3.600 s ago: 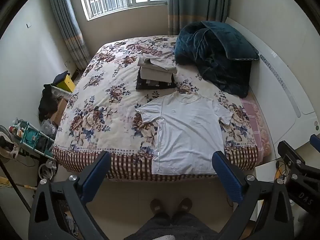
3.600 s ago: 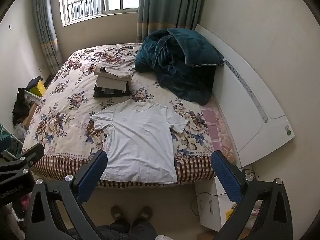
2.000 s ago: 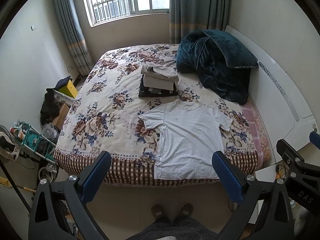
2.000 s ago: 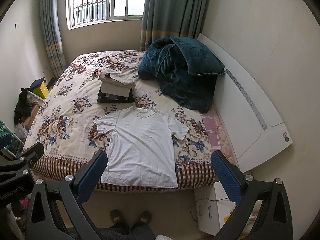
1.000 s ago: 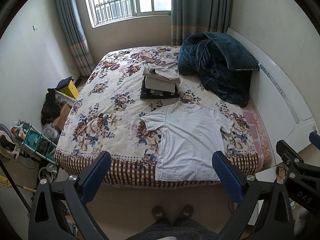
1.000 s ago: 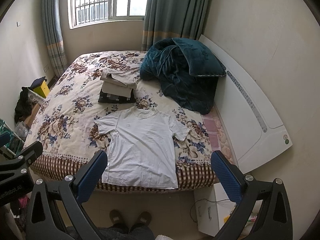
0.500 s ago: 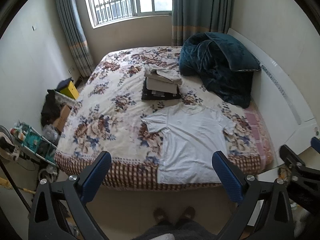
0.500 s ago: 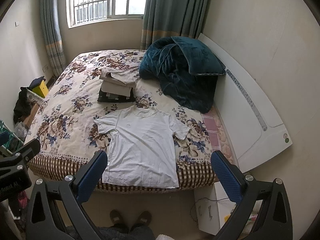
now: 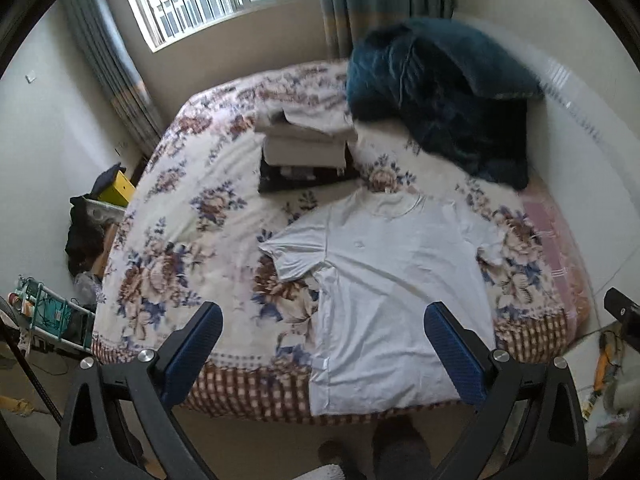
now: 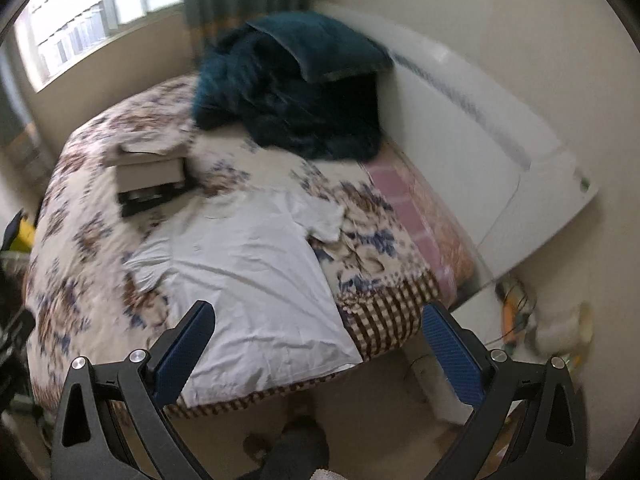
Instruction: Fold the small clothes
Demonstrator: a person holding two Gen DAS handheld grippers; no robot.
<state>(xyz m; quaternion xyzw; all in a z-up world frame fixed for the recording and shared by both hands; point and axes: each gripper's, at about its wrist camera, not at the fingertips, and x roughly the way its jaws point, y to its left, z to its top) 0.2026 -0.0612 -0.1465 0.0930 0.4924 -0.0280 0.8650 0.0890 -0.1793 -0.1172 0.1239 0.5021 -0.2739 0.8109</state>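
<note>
A white short-sleeved T-shirt (image 9: 396, 280) lies spread flat, front up, on the near side of the floral bed (image 9: 180, 232), with its hem hanging over the bed's front edge. It also shows in the right wrist view (image 10: 248, 272). My left gripper (image 9: 324, 344) is open and empty, held above the floor in front of the bed, over the shirt's lower left part. My right gripper (image 10: 316, 336) is open and empty, near the shirt's lower right corner. Neither touches the shirt.
A stack of folded clothes (image 9: 306, 148) sits behind the shirt. A dark teal blanket (image 9: 436, 96) is heaped by the white headboard (image 10: 488, 144). Clutter and a rack (image 9: 52, 312) stand on the floor at left. The person's feet (image 9: 392, 452) are below.
Both grippers have moved forward toward the bed, so the shirt looks larger. The right view has swung left and tilted, with motion blur. Both grippers stay open.
</note>
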